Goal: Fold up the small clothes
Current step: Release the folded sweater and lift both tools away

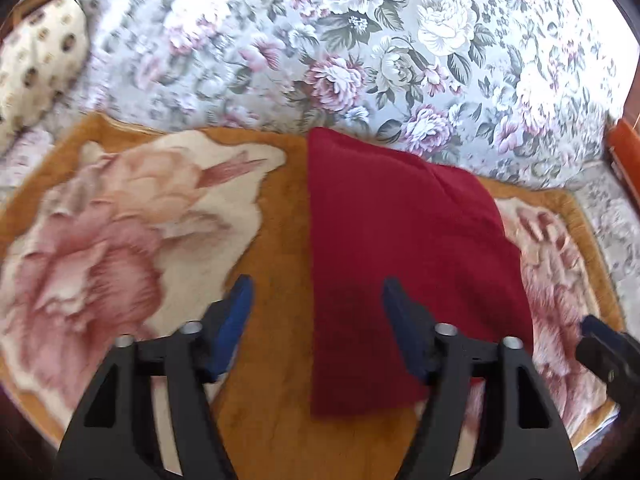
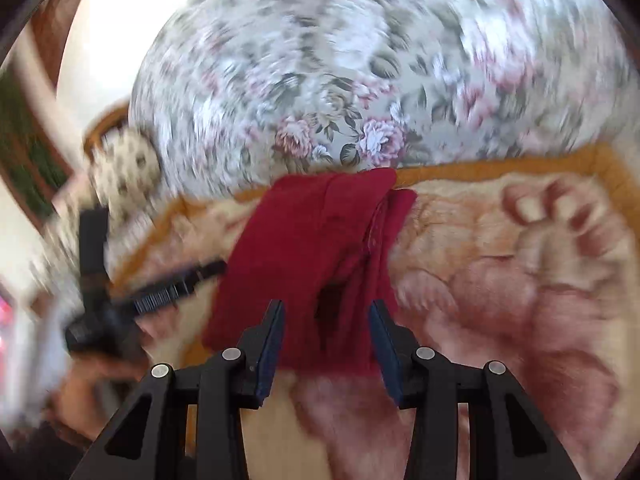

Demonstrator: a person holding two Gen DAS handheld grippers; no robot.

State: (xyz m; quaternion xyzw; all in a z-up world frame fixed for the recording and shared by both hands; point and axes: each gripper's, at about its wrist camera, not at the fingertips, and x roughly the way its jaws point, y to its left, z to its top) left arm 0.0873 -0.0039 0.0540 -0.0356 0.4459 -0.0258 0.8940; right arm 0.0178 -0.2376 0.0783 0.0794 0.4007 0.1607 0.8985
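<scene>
Folded dark-red garment (image 1: 404, 264) lies flat on the orange rose-print blanket (image 1: 132, 240), w/ the floral sofa cushion (image 1: 360, 40) just behind it. Left gripper (image 1: 316, 308) hangs above its near-left edge, jaws apart, nothing btwn them. Right gripper (image 2: 326, 334) also above the cloth, jaws apart, not gripping.

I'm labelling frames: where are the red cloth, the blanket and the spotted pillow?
red cloth (image 1: 400, 248), left wrist view, middle of top layer
blanket (image 1: 276, 360), left wrist view, bare orange part
spotted pillow (image 1: 40, 60), left wrist view, its middle

Floral sofa back (image 1: 360, 40) behind an orange rose blanket (image 1: 120, 220)
</scene>
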